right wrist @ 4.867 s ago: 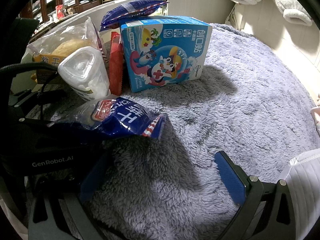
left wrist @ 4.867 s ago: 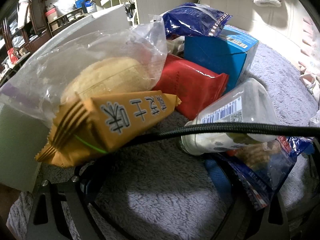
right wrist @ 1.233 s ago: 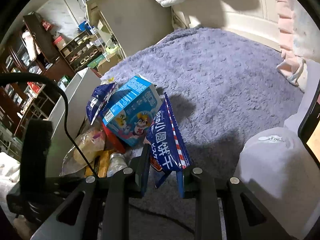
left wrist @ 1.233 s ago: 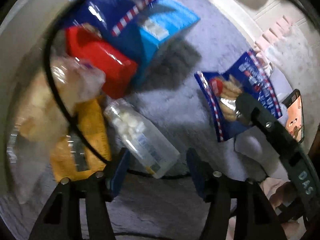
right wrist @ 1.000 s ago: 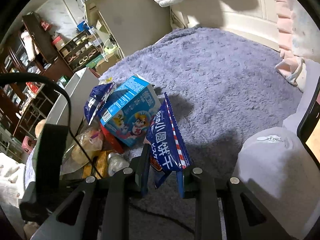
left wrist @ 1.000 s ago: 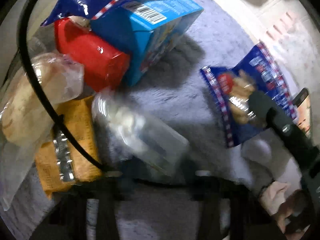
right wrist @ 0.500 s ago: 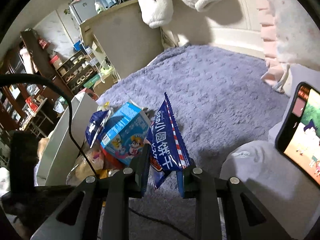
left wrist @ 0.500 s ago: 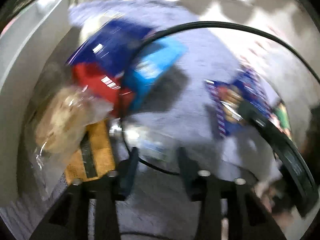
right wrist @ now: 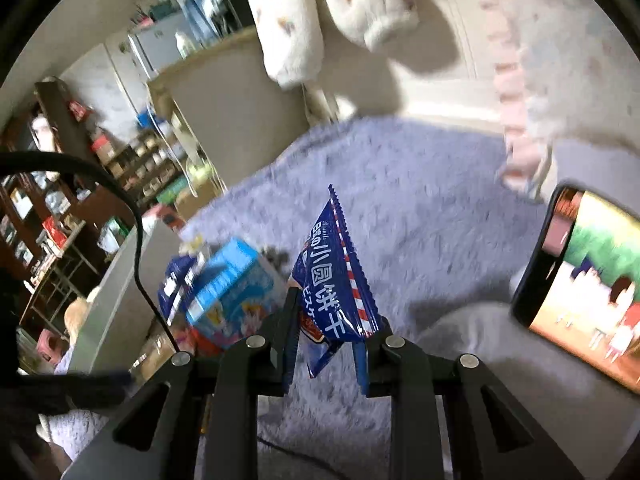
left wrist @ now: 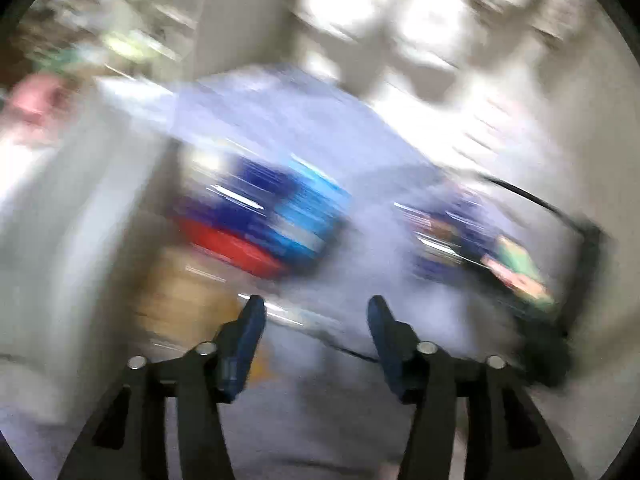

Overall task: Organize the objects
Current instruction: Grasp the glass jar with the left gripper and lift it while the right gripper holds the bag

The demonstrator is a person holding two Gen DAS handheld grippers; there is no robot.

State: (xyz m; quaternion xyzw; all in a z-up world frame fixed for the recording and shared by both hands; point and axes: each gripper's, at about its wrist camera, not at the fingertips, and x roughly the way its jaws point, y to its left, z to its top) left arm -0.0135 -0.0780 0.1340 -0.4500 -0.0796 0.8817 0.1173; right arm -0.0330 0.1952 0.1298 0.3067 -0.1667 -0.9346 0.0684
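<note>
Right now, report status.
Left gripper open, empty, jaws just opening. Right gripper shut on blue snack bag. Nothing blocking the grey blanket.

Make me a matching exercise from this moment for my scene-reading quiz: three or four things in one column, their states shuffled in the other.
Things
1. dark blue biscuit packet
2. light blue cartoon carton
3. black-framed phone
4. left gripper

States
A. screen lit
B. open, nothing between its blue pads
C. clamped upright in the right gripper
D. resting on the grey plush blanket

Pairs: 1-C, 2-D, 3-A, 4-B
</note>
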